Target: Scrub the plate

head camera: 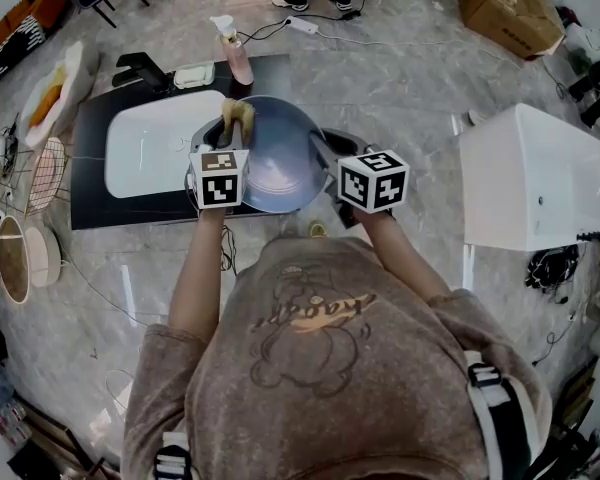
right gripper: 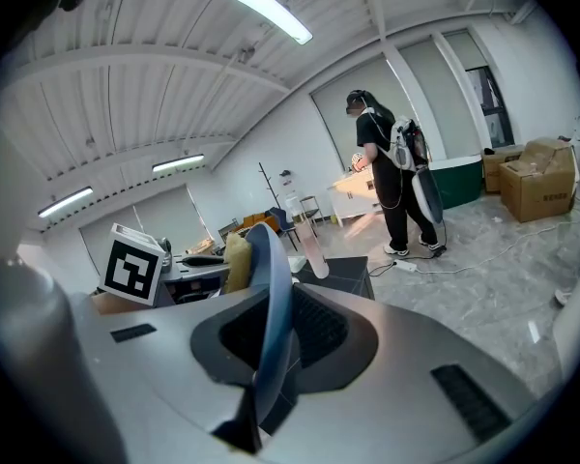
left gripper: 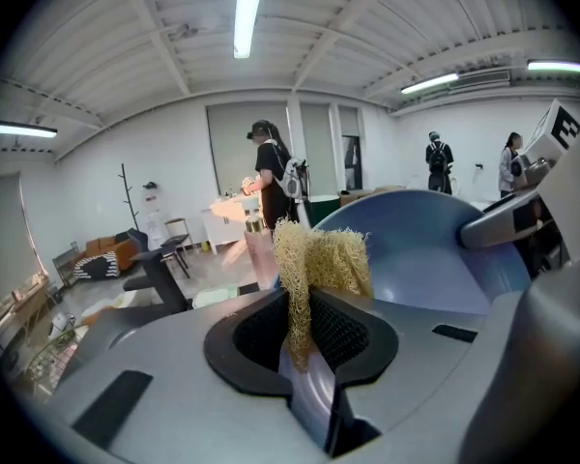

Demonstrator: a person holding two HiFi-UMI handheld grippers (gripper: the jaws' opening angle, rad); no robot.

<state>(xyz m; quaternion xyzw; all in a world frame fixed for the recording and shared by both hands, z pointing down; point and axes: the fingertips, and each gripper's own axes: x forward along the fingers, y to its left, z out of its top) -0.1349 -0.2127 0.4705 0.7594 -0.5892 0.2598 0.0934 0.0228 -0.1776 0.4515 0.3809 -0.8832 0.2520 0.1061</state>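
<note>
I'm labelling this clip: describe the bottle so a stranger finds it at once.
Find the black table with the white basin. The bottle stands at its far edge, beyond the blue plate: the only tall pink thing, with a white spray head.

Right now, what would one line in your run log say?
left gripper: shut on loofah sponge | right gripper: shut on plate | loofah sponge at plate's far rim | stage: scrubbing plate

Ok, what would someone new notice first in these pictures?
A blue plate is held up at the centre, its rim clamped in the right gripper. The left gripper pinches a tan loofah up by the plate. Both hang over a white basin on a black table.
</note>
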